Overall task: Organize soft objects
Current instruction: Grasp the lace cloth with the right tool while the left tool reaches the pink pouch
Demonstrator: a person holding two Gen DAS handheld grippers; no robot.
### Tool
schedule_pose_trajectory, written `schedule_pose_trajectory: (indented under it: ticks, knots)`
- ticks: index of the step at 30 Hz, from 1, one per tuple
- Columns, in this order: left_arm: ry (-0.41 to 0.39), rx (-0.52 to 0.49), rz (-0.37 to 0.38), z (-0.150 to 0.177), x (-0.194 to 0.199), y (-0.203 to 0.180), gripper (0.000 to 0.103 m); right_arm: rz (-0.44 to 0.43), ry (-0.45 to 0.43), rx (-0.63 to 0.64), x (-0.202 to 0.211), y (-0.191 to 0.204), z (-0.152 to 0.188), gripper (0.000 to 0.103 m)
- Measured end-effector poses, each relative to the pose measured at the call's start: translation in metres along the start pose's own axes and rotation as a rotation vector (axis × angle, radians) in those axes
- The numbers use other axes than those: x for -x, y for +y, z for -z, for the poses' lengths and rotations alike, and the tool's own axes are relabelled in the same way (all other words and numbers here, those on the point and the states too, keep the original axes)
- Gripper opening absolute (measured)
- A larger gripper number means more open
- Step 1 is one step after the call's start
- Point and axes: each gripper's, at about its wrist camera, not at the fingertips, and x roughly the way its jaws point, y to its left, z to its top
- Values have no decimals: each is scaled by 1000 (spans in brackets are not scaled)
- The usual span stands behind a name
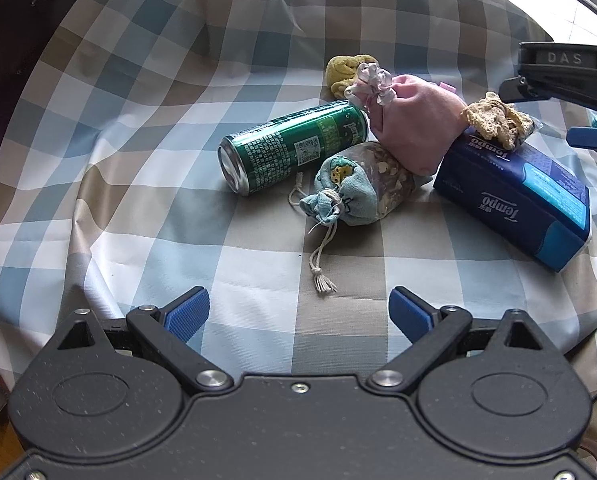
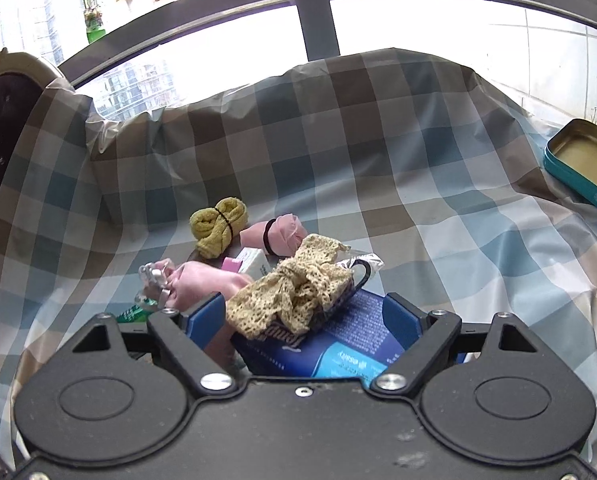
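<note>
- The left gripper [image 1: 298,312] hovered low over the checked tablecloth [image 1: 138,80], its blue pads spread wide with nothing between them.
- Furthest left of the pile, a green drinks can [image 1: 294,148] lay on its side, its open end toward the camera.
- Just beside it sat a pale blue drawstring pouch [image 1: 354,190] with a mesh half full of dried bits — its cord trailed toward the left gripper.
- Behind these, a yellow knitted bundle [image 1: 346,72] lay touching a pink sachet [image 1: 414,120] tied with a ribbon bow [image 1: 372,84].
- The pink sachet leaned against a navy Tempo tissue pack [image 1: 518,200], on whose far end a cream lace bundle [image 1: 498,118] rested.
- In the right wrist view, the right gripper [image 2: 304,316] stood spread apart around the tissue pack and lace bundle, not closed on either.
- Beyond lay a pink cloth roll [image 2: 282,234] banded in black, beside a small white box [image 2: 254,262].
- At the far right edge stood an open teal tin [image 2: 586,164].
</note>
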Motion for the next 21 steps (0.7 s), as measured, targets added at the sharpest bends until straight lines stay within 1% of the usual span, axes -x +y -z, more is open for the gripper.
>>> schedule_pose_trajectory:
  ticks: [1,3,5,9,12,16,21]
  knots:
    - [0,0,-2,0,-1,0,93,9,0,-4,-6,1,-2,90]
    - [3,-1,-3,-1,-3,1,93,28,3,-12,-17,4,-6,90]
    - [7,1,-4,-1,-5,3,93,29,5,-24,-25,4,-10,90]
    - [8,9,-8,-2,-6,7,93,14,28,-87,-35,-3,-20,91]
    - [5,15,-10,-2,-7,9,93,8,34,-122,-36,-11,-26,91]
    - [1,22,-6,-1,-7,10,93,18,33,-135,-33,-18,-30,91]
    - [7,25,2,0,-8,11,93,22,61,-134,-38,-16,-27,91]
